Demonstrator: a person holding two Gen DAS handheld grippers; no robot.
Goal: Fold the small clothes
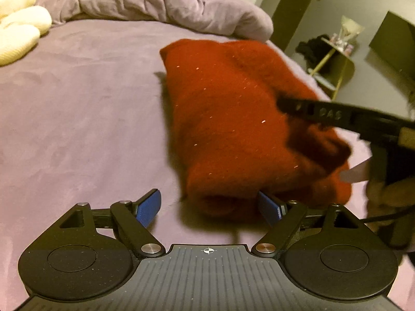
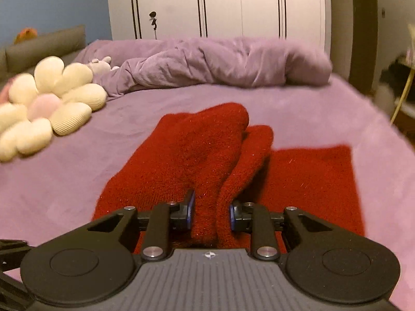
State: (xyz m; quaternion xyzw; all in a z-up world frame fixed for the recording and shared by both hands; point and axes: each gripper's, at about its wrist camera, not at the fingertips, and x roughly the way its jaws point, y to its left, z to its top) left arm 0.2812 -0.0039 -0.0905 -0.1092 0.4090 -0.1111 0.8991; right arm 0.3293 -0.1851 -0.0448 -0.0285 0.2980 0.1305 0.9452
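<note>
Red knit garment lies bunched on the purple bed, ahead of the left gripper, whose jaws stand spread wide with nothing between the blue pads; the nearest fold sits just beyond the right-hand pad. Far left of those jaws rests a cream flower-shaped cushion, with a rumpled purple duvet behind. The right gripper has its jaws pinching a gathered fold of the same red garment, which runs forward between them; a flat part spreads right of the jaws.
</note>
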